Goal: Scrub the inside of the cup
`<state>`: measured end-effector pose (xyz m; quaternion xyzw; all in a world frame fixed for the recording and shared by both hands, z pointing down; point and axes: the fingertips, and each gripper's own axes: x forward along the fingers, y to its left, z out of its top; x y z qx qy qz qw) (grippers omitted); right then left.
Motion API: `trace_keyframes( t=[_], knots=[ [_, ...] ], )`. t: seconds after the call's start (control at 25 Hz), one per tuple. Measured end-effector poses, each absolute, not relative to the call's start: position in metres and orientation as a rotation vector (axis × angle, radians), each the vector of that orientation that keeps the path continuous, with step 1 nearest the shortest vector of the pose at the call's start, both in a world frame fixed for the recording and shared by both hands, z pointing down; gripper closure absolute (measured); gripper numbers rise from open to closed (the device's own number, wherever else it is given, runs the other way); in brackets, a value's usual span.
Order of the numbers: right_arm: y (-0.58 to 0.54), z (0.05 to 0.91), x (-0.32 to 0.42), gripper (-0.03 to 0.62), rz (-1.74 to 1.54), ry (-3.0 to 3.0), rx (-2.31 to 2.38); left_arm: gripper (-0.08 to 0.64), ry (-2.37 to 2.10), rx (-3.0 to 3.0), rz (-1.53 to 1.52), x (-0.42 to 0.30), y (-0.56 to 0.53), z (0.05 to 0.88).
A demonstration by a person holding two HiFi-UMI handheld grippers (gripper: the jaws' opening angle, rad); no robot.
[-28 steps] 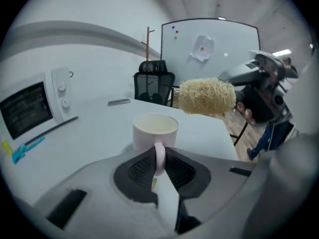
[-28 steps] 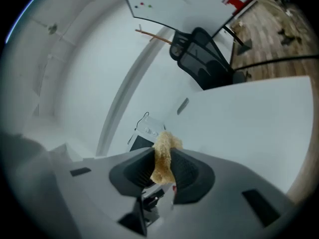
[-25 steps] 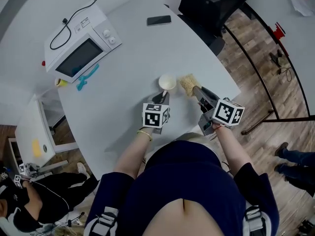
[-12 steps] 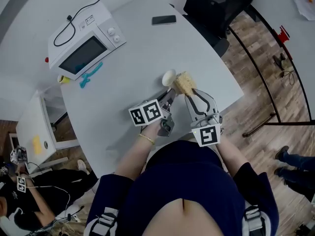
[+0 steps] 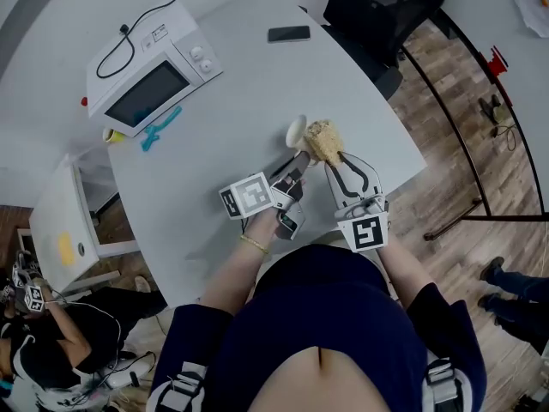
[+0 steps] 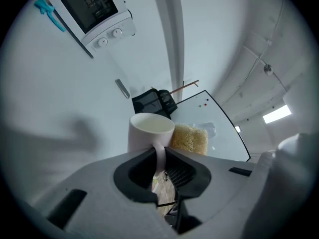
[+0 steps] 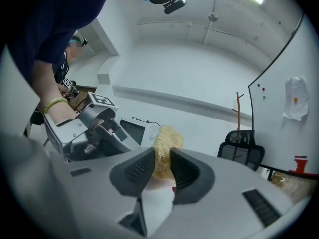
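Note:
A white cup [image 5: 296,132] is held up above the table, tipped on its side, with my left gripper [image 5: 294,163] shut on its handle [image 6: 160,156]. In the left gripper view the cup [image 6: 147,131] shows its open rim, and a yellow sponge [image 6: 189,138] sits right beside it. My right gripper [image 5: 335,165] is shut on that sponge [image 5: 322,139], which rests against the cup's mouth. In the right gripper view the sponge [image 7: 163,151] is squeezed between the two dark pads, and the left gripper [image 7: 99,128] stands to the left.
A white microwave [image 5: 151,65] stands at the table's far left, with a blue tool [image 5: 159,128] and a yellow cup [image 5: 111,135] beside it. A black phone [image 5: 288,33] lies at the far edge, an office chair [image 5: 377,11] beyond. People are on the floor at the left.
Both grippers have risen and rolled over. The cup has left the table and tipped sideways, and the sponge has come in against its mouth.

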<state>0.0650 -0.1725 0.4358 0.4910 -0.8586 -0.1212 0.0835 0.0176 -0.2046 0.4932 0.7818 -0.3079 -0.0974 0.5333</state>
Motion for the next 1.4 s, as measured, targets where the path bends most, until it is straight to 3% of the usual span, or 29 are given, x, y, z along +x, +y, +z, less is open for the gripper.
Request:
trace_keyframes(
  t=[1.04,1.4],
  knots=[
    [-0.191,0.419,0.069,0.484,0.102,-2.827,1.316,0.512,-0.421,2.082,-0.199,0.018,-0.183,0.458],
    [-0.208,0.432,0.092,0.485,0.611,-2.951,1.356,0.515,-0.28,2.129,-0.229,0.018,-0.172,0.433]
  ],
)
